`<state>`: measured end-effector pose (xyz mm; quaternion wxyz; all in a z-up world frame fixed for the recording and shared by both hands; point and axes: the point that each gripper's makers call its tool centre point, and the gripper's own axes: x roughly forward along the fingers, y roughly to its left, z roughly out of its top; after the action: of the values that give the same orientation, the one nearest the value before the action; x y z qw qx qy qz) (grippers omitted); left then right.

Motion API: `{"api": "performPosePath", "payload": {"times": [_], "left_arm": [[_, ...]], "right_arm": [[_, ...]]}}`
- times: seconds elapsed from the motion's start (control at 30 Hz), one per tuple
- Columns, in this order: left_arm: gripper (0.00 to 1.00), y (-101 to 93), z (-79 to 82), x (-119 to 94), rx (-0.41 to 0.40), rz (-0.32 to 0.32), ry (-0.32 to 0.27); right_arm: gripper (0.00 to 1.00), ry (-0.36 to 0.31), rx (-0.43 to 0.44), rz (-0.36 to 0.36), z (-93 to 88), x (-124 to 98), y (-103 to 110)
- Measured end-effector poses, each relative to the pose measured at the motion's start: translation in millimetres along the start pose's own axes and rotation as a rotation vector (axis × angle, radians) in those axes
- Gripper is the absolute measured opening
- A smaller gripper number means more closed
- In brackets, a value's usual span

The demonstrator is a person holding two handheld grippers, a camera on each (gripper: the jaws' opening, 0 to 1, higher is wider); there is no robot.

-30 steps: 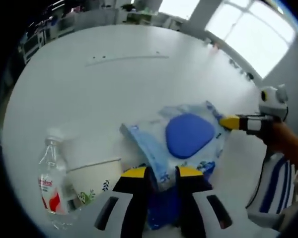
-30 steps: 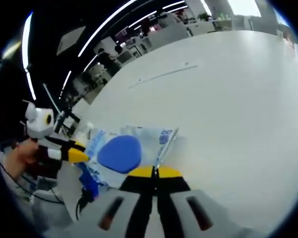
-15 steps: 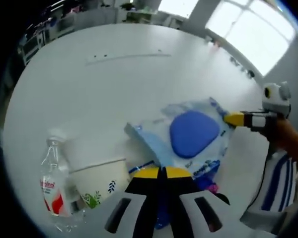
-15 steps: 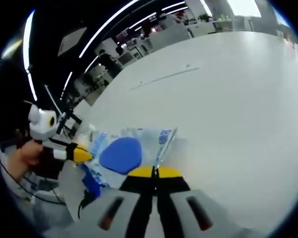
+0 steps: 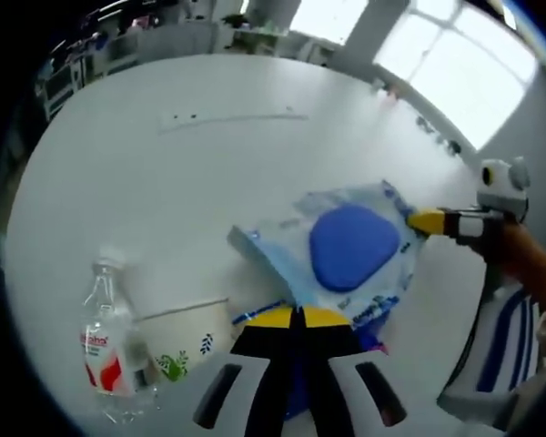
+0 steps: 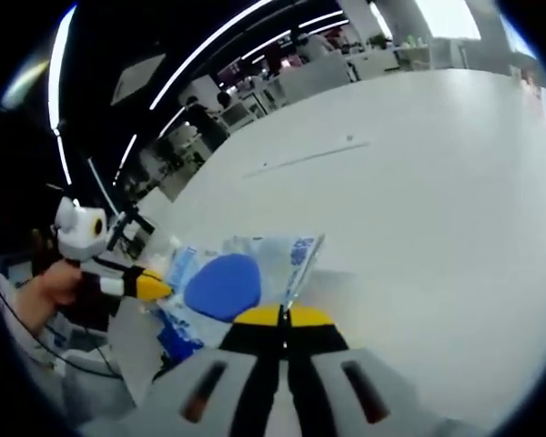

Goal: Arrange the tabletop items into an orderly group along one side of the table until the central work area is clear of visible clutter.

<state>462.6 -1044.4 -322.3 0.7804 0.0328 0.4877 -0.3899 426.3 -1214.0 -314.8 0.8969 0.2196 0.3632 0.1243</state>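
Observation:
A soft blue and white wipes packet (image 5: pixel 350 248) with a blue oval lid lies on the white table (image 5: pixel 209 155). In the left gripper view my left gripper (image 5: pixel 296 315) is shut on the packet's near edge, and my right gripper (image 5: pixel 426 221) comes in from the right, pinching the far corner. In the right gripper view the same wipes packet (image 6: pixel 223 284) sits just beyond my right gripper (image 6: pixel 282 315), which is shut on its edge. My left gripper (image 6: pixel 150 288) grips the opposite side, held by a hand.
A clear water bottle (image 5: pixel 105 341) with a red label and a paper bowl (image 5: pixel 184 339) with leaf print stand at the left of my left gripper. A dark blue item (image 6: pixel 177 341) lies under the packet. The table (image 6: pixel 419 182) stretches wide beyond.
My left gripper went from open around the packet's near edge to shut on it. The right gripper kept its hold; the packet shifted only slightly.

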Motion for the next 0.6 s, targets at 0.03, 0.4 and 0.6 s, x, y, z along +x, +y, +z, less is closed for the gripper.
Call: {"api": "performPosePath", "payload": {"times": [0.03,0.4,0.6], "left_arm": [[0.0,-0.9,1.7,-0.9,-0.002,-0.002,-0.004],[0.0,-6.7,30.0,-10.0,0.02,-0.011,-0.073],[0.0,-10.8,46.0,-13.0,0.034,-0.014,-0.101]], "right_arm": [[0.0,-0.005,-0.004,0.002,2.4,-1.7,0.8],[0.0,-0.055,-0.036,0.004,24.6,-11.3,1.3],[0.0,-0.089,-0.024,-0.005,39.6,-16.9,0.0]]}}
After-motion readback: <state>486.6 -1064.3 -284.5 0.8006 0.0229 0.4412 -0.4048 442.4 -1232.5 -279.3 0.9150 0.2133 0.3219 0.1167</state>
